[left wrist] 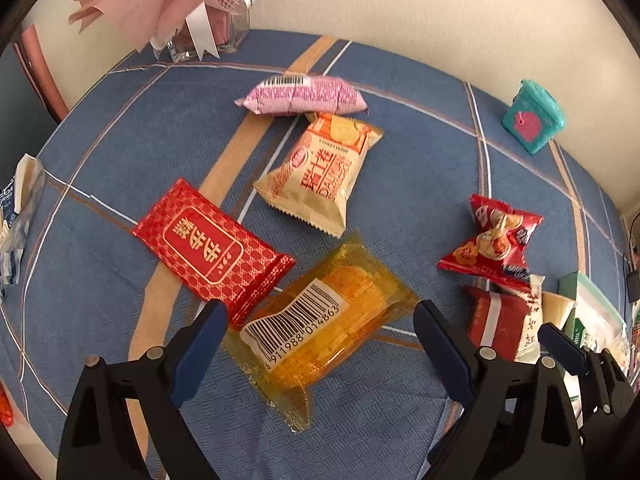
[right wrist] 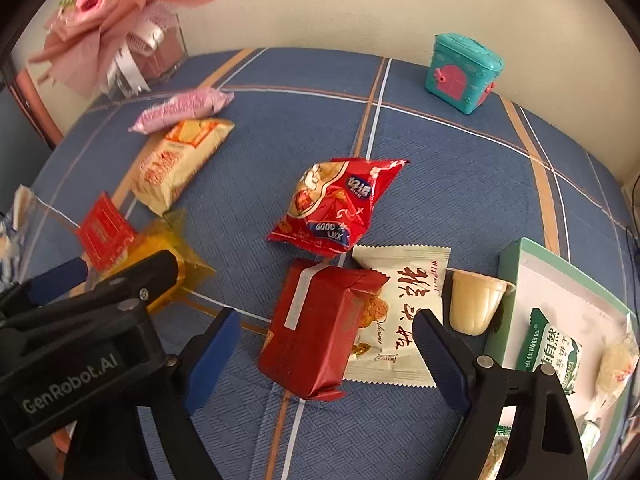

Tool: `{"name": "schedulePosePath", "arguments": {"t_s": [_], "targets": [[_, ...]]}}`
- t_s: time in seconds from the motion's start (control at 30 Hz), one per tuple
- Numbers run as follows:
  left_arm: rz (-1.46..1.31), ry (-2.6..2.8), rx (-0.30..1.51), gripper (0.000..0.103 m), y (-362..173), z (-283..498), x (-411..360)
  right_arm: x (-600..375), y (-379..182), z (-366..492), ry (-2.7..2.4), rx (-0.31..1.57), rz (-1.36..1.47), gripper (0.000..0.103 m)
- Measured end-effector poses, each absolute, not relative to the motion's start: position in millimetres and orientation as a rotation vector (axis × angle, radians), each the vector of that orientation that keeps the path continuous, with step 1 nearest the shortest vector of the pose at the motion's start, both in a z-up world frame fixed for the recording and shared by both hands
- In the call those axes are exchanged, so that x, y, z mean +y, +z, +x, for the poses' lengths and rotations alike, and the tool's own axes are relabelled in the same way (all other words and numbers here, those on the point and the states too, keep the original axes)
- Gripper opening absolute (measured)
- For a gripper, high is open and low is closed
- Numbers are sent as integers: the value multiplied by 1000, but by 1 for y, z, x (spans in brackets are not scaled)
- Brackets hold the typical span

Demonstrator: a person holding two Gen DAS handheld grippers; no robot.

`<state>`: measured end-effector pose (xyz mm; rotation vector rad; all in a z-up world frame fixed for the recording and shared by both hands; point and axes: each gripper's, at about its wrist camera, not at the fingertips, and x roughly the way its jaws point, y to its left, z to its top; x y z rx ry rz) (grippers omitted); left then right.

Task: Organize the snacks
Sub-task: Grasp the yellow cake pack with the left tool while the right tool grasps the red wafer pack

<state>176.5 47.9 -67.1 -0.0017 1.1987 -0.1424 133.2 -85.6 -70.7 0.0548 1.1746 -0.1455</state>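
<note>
Both my grippers are spread wide and empty: left gripper [left wrist: 320, 344] over the clear amber-wrapped cake packet [left wrist: 320, 320], right gripper [right wrist: 326, 344] over the dark red foil packet [right wrist: 320, 328]. I judge sorting barely begun: two or three packets lie in the green-rimmed white box [right wrist: 516, 264], most snacks still strewn across the blue plaid tablecloth [right wrist: 460, 184].

Non-task items on blue plaid tablecloth [left wrist: 120, 264]
Pink paper bouquet [right wrist: 108, 28] in glass vase [left wrist: 224, 36], far left; teal toy house [right wrist: 466, 72], far right, by wall

Cream wall [right wrist: 320, 4] behind table; blue plaid tablecloth [right wrist: 460, 184].
</note>
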Motion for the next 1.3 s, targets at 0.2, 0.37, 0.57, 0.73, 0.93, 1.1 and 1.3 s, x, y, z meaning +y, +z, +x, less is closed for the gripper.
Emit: {"name": "schedulePosePath", "arguments": {"t_s": [0.2, 0.37, 0.57, 0.73, 0.93, 1.1, 1.3], "targets": [[46, -128, 1202, 79, -71, 175, 45, -79, -78, 133, -160, 1195, -5, 83], [70, -129, 1203, 69, -72, 175, 42, -80, -79, 131, -170, 1200, -27, 71], [68, -140, 1214, 61, -71, 177, 38, -80, -75, 130, -154, 1198, -31, 52], [66, -147, 1221, 55, -71, 176, 38, -84, -74, 128, -151, 1206, -6, 49], [82, -170, 1241, 47, -68, 169, 35, -86, -75, 129, -140, 1220, 7, 49], [91, -177, 1257, 46, -66, 160, 32, -85, -77, 125, -126, 1237, 8, 49], [47, -202, 1266, 44, -66, 146, 35, -88, -75, 116, -104, 1253, 48, 48]]}}
